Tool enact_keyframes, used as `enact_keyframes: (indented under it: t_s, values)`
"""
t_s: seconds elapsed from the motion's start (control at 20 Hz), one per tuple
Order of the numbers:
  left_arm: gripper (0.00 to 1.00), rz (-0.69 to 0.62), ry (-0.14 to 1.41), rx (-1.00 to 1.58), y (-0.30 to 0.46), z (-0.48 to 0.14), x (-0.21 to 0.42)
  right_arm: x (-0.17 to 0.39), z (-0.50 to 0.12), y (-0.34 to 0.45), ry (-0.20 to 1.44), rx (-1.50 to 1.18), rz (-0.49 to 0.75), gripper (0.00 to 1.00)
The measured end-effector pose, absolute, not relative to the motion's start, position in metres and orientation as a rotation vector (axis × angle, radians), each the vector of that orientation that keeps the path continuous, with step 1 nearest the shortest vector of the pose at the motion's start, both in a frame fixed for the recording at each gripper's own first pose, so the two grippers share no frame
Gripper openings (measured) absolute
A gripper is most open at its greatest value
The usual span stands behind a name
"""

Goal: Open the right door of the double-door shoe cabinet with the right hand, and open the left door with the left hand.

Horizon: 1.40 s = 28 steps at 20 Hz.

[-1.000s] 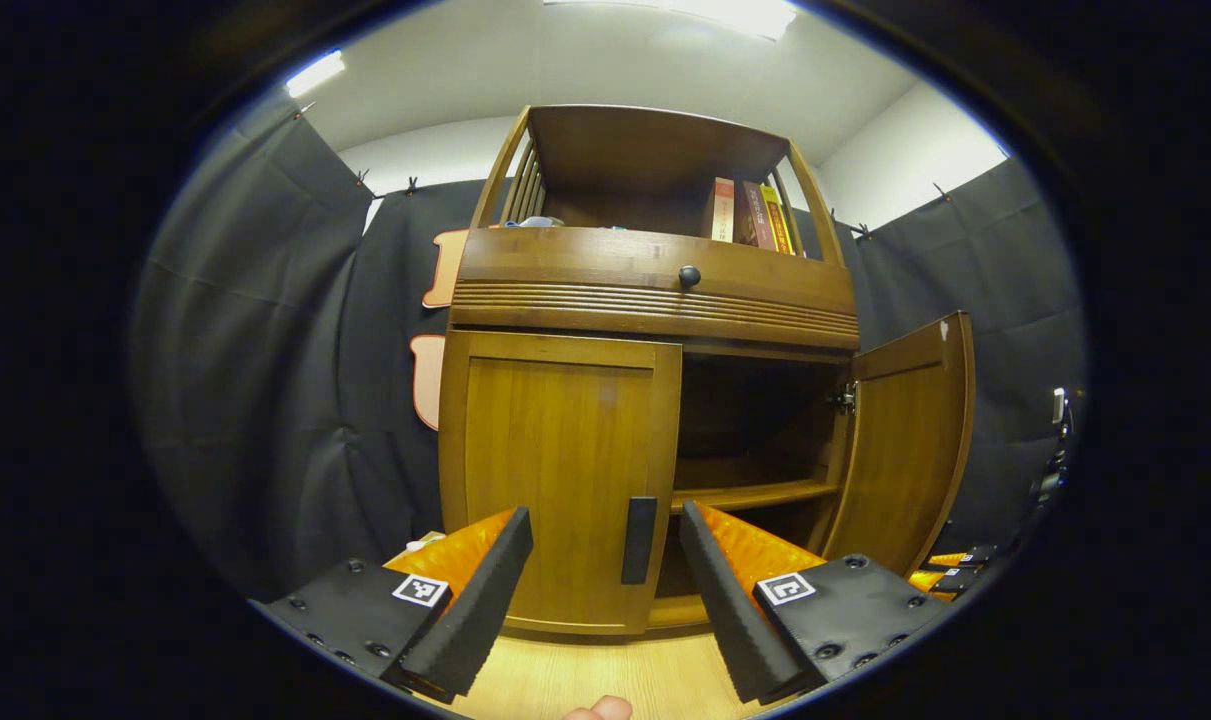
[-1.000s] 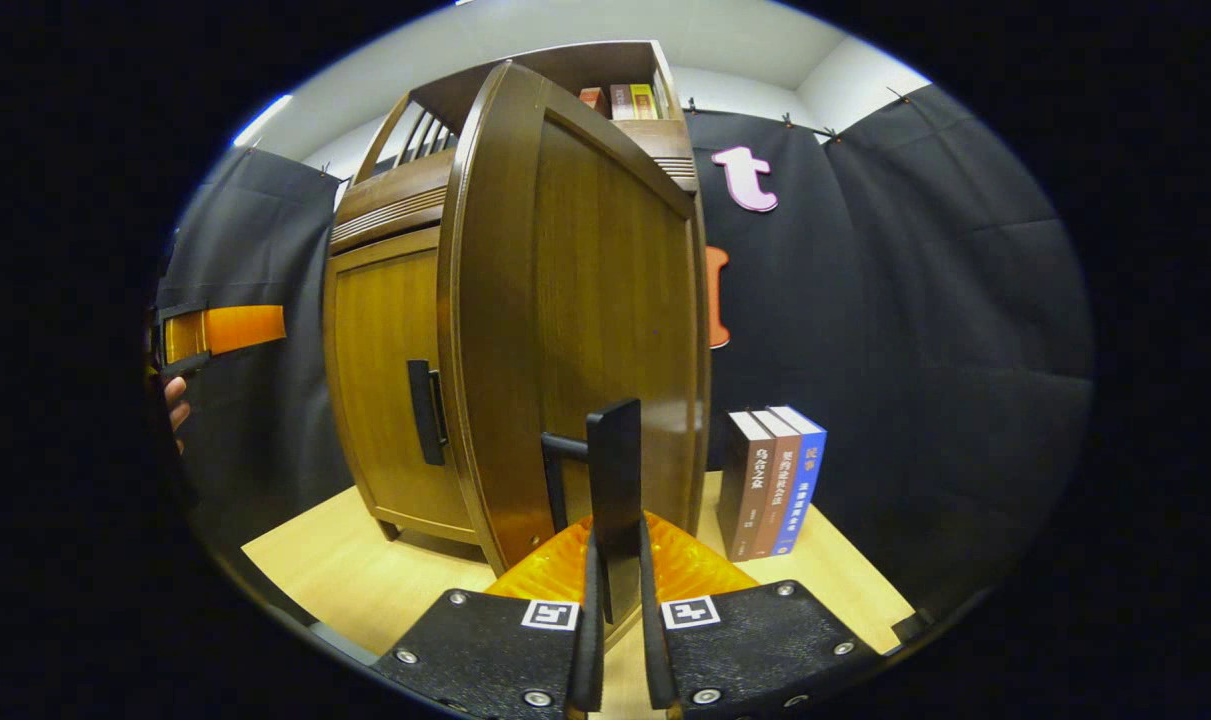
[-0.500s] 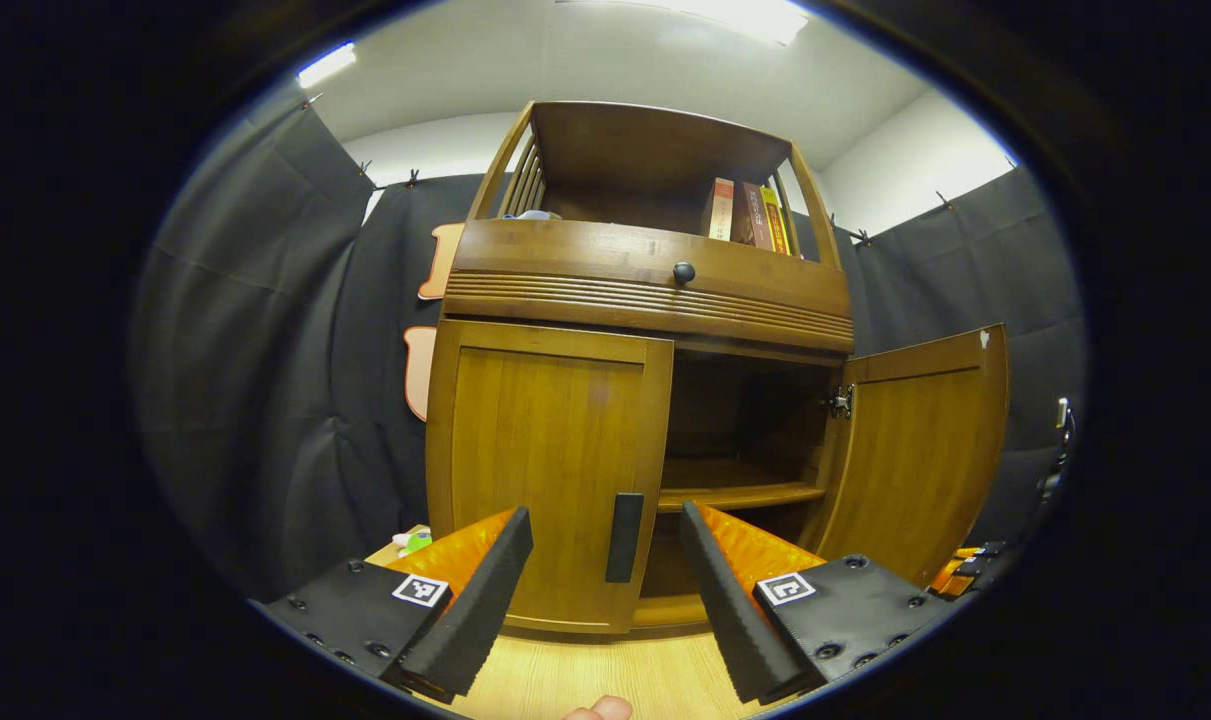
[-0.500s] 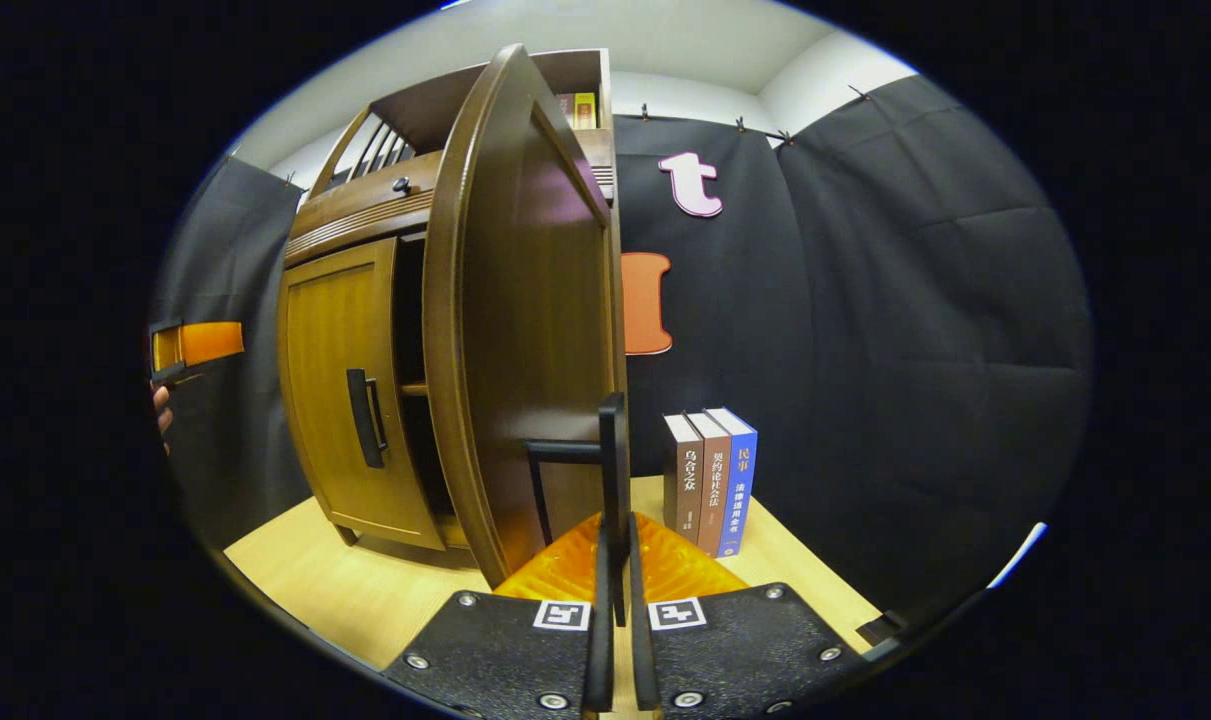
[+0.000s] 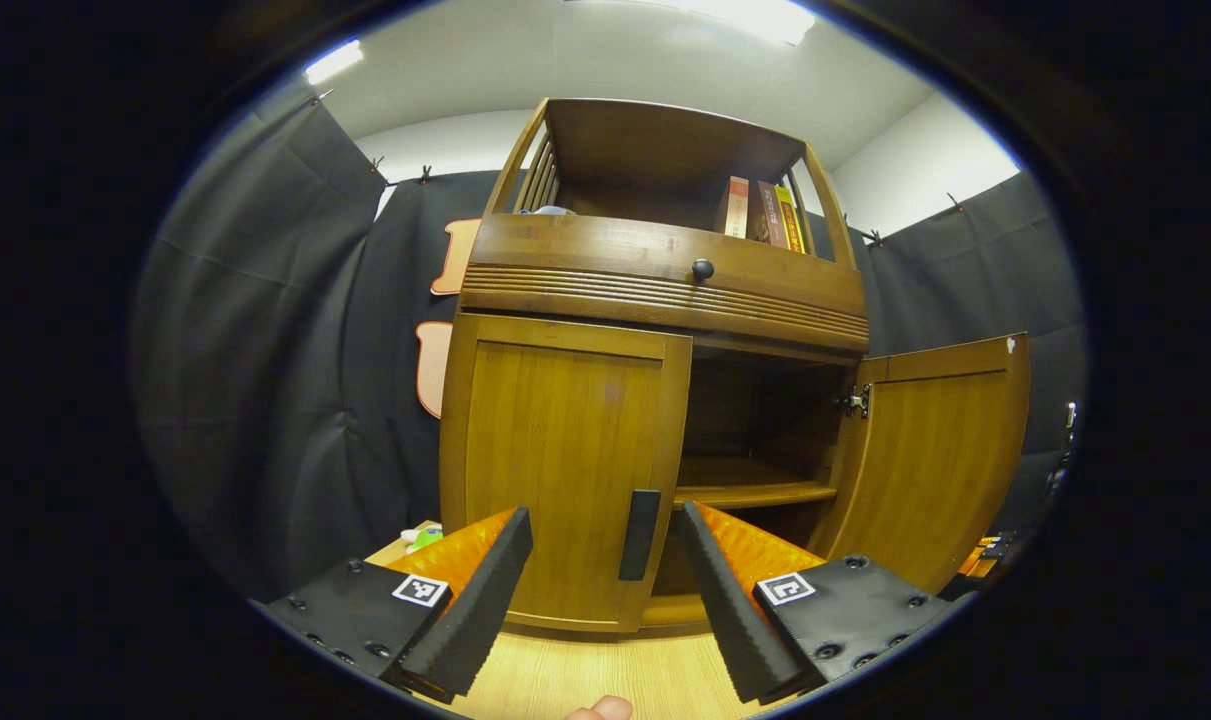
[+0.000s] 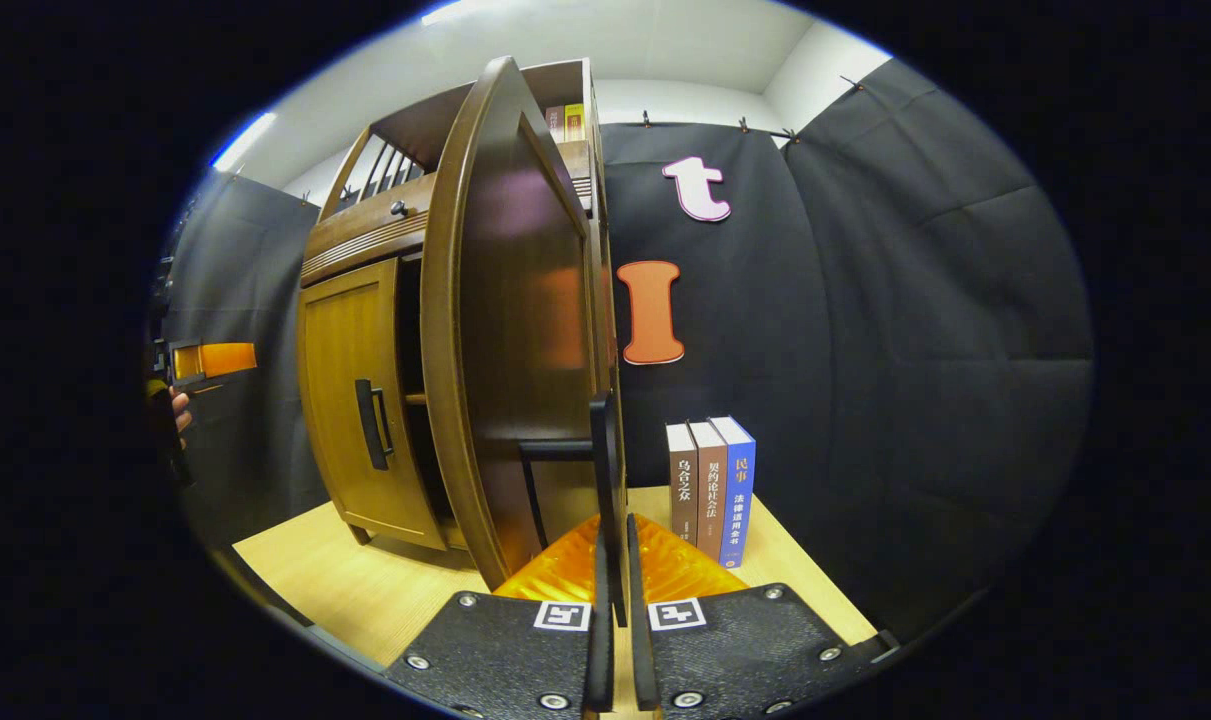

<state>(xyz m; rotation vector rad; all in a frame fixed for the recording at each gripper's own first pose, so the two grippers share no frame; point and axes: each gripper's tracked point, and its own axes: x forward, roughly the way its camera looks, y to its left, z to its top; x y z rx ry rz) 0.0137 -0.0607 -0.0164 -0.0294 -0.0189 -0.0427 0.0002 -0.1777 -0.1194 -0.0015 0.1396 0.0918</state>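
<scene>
In the left gripper view, the dark lower interior of the brown wooden shoe cabinet (image 5: 665, 420) is lost in shadow, and a small green-and-white object (image 5: 420, 538) is largely hidden behind a finger

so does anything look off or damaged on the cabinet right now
Nothing looks damaged or askew. The right door stands wide open with the right tool shut on its handle, and the shelf inside sits level. The left door is closed, the open left tool lined up on its handle.
</scene>
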Motion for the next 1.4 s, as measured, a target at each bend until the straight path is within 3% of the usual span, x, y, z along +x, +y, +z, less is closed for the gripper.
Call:
enact_keyframes:
  t_s: [0.65, 0.7, 0.75, 0.8, 0.85, 0.9, 1.4]
  values:
    - [0.94, -0.053, -0.023, -0.050, -0.063, -0.016, 0.020, 0.007, -0.122, -0.198, 0.166, 0.020, 0.173, 0.07]
    - [0.94, -0.054, -0.025, -0.050, -0.063, -0.015, 0.019, 0.007, -0.122, -0.197, 0.169, 0.018, 0.171, 0.17]
    - [0.94, -0.053, -0.027, -0.051, -0.063, -0.015, 0.020, 0.006, -0.121, -0.196, 0.167, 0.018, 0.170, 0.04]
    - [0.94, -0.055, -0.028, -0.054, -0.063, -0.015, 0.020, 0.006, -0.120, -0.196, 0.161, 0.020, 0.170, 0.04]
    - [0.94, -0.057, -0.027, -0.055, -0.063, -0.016, 0.020, 0.005, -0.120, -0.196, 0.153, 0.020, 0.168, 0.19]
    - [0.94, -0.056, -0.025, -0.054, -0.063, -0.016, 0.021, 0.005, -0.121, -0.196, 0.149, 0.023, 0.165, 0.04]
    - [0.94, -0.053, -0.013, -0.046, -0.056, -0.022, 0.030, -0.033, -0.102, -0.220, 0.131, 0.088, 0.073, 0.06]
